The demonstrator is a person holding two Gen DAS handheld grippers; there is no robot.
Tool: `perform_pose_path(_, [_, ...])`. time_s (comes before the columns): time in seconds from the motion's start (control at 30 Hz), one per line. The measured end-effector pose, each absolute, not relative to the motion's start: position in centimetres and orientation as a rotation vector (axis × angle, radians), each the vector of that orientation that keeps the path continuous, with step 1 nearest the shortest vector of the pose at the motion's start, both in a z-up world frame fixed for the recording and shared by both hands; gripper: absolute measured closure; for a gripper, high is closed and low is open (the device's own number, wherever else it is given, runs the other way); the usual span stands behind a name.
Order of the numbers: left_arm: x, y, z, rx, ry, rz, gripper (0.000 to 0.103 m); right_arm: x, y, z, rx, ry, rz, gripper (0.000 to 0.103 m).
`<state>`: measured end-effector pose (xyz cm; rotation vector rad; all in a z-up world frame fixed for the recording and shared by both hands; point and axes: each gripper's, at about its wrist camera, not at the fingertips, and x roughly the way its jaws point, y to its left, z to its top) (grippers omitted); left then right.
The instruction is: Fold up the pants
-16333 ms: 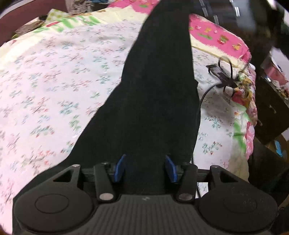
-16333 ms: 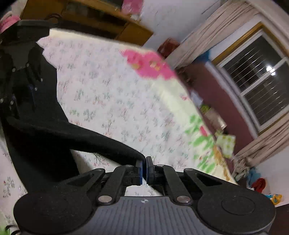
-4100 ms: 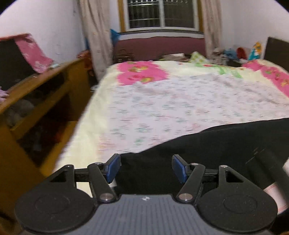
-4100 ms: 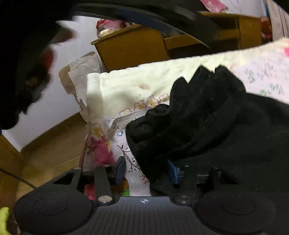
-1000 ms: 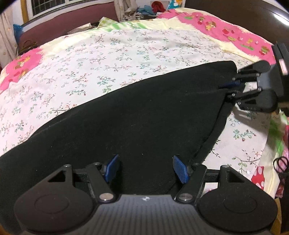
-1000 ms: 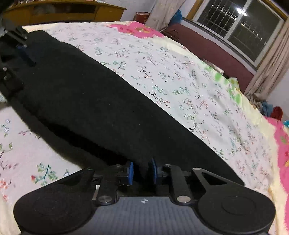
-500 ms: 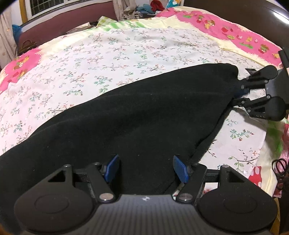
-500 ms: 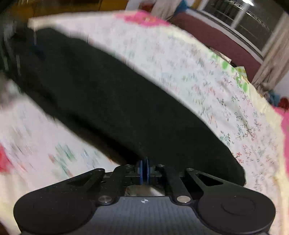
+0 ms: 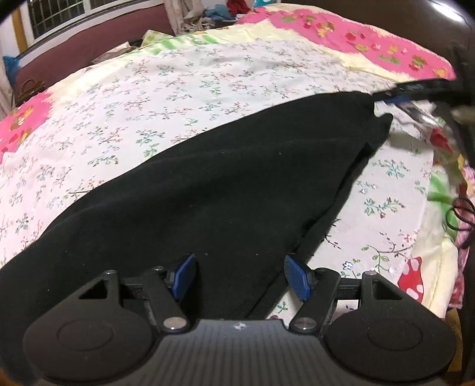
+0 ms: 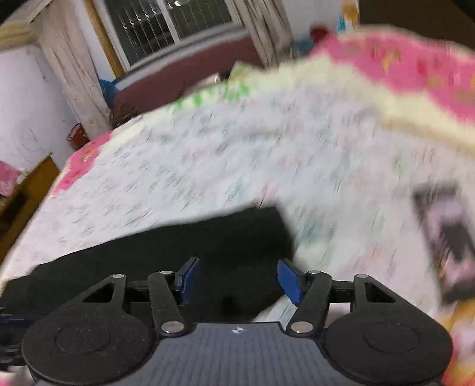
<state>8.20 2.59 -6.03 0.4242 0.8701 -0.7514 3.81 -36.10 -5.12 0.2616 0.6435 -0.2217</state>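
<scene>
The black pants [image 9: 225, 184] lie folded lengthwise across the floral bedspread [image 9: 207, 80], running from lower left to upper right. My left gripper [image 9: 240, 276] hovers open over their near end, its blue pads [image 9: 184, 274] wide apart and not pressing the cloth. In the left wrist view my right gripper [image 9: 412, 95] shows as a dark blur just beyond the pants' far end. The right wrist view is smeared by motion. There my right gripper [image 10: 239, 279] has its jaws opening above the end of the pants [image 10: 225, 240], with no cloth pinched between them.
The bed's edge drops off at the right, where a black cable [image 9: 461, 219] lies. A barred window [image 10: 169, 26] and curtains [image 10: 71, 77] stand beyond the bed. Wooden furniture [image 10: 20, 196] lines the left side. A blurred dark object [image 10: 454, 237] sits on the bed at the right.
My right gripper let go of the pants' far end, opened its jaws, rolled and swung away, so its view now faces the window. The left gripper and the pants stayed put.
</scene>
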Motion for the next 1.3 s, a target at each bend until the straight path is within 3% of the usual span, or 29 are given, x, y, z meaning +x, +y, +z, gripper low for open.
perform_pose_path(0.03, [8.2, 2.5, -6.1, 0.428, 0.870, -0.752, 0.029, 4.6, -36.2, -5.5, 0.195, 0.654, -0.226, 0.045])
perform_pose_path(0.1, [8.2, 2.3, -6.2, 0.423, 0.876, -0.756, 0.029, 6.4, -37.2, -6.5, 0.201, 0.698, -0.180, 0.048])
perform_pose_path(0.17, [8.3, 2.1, -6.4, 0.424, 0.884, -0.757, 0.029, 7.5, -38.0, -7.5, 0.272, 0.742, -0.134, 0.067])
perform_pose_path(0.2, [8.4, 2.0, -6.5, 0.430, 0.887, -0.757, 0.028, 8.0, -38.2, -8.0, 0.307, 0.769, -0.127, 0.092])
perform_pose_path(0.23, [8.4, 1.9, -6.6, 0.434, 0.890, -0.758, 0.028, 7.9, -38.0, -8.1, 0.326, 0.768, -0.114, 0.102])
perform_pose_path(0.33, [8.6, 1.7, -6.8, 0.440, 0.900, -0.761, 0.028, 6.9, -35.6, -6.7, 0.232, 0.712, -0.072, 0.103])
perform_pose_path(0.57, [8.8, 1.1, -7.2, 0.446, 0.906, -0.761, 0.022, 7.4, -33.7, -5.2, 0.205, 0.674, 0.082, 0.103])
perform_pose_path(0.7, [8.7, 0.7, -7.5, 0.466, 0.908, -0.765, 0.021, 8.9, -33.5, -5.8, 0.041, 0.669, 0.067, 0.103])
perform_pose_path(0.87, [8.8, 1.3, -6.9, 0.466, 0.911, -0.769, 0.021, 8.2, -36.3, -7.4, 0.103, 0.770, -0.005, 0.082])
perform_pose_path(0.9, [8.9, 1.5, -6.7, 0.460, 0.914, -0.763, 0.021, 7.5, -36.7, -7.0, 0.119, 0.758, -0.008, 0.064])
perform_pose_path(0.93, [9.0, 1.8, -6.6, 0.450, 0.919, -0.756, 0.021, 6.7, -37.2, -6.7, 0.136, 0.742, -0.012, 0.053])
perform_pose_path(1.17, [9.8, 3.6, -5.2, 0.350, 0.913, -0.687, 0.021, 7.9, -40.6, -8.8, 0.272, 0.815, -0.019, 0.056])
perform_pose_path(1.3, [10.6, 4.5, -4.9, 0.316, 0.919, -0.653, 0.021, 8.7, -41.3, -9.0, 0.377, 0.799, 0.024, 0.050])
